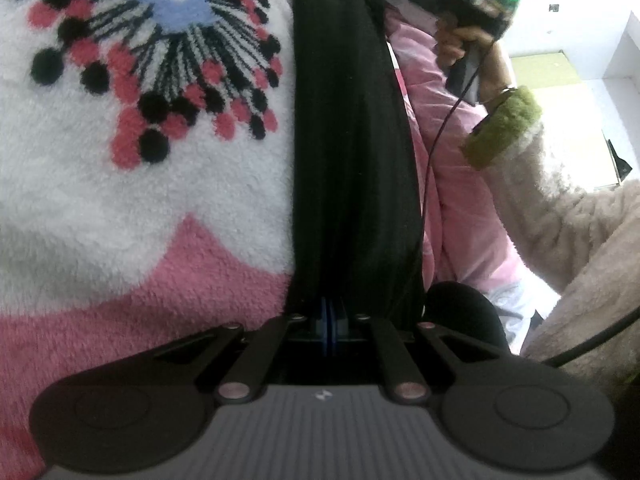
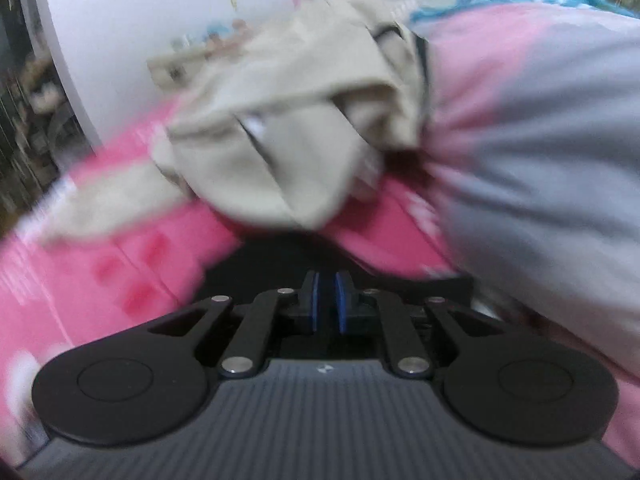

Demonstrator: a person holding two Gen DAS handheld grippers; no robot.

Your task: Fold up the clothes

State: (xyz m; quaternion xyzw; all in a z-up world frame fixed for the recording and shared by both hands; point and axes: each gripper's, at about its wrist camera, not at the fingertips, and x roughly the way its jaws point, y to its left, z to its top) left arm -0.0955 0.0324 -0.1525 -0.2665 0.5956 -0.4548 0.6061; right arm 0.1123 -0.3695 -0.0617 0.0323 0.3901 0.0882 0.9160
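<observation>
While blurred, beige garment point(image 2: 280, 128) ahead

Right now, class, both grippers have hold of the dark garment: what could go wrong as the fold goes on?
1. The black garment is stretched taut from the left gripper to the far gripper; it may slip out of a grip.
2. A cable hangs beside the garment and could snag.
3. In the right wrist view the beige clothing lies loose ahead of the right gripper; the moving fabric could drag it.

One black garment point(image 1: 352, 140), one beige garment point(image 2: 276, 148), one fleece blanket point(image 1: 120, 184), two grippers point(image 1: 329, 316) point(image 2: 327, 300).
</observation>
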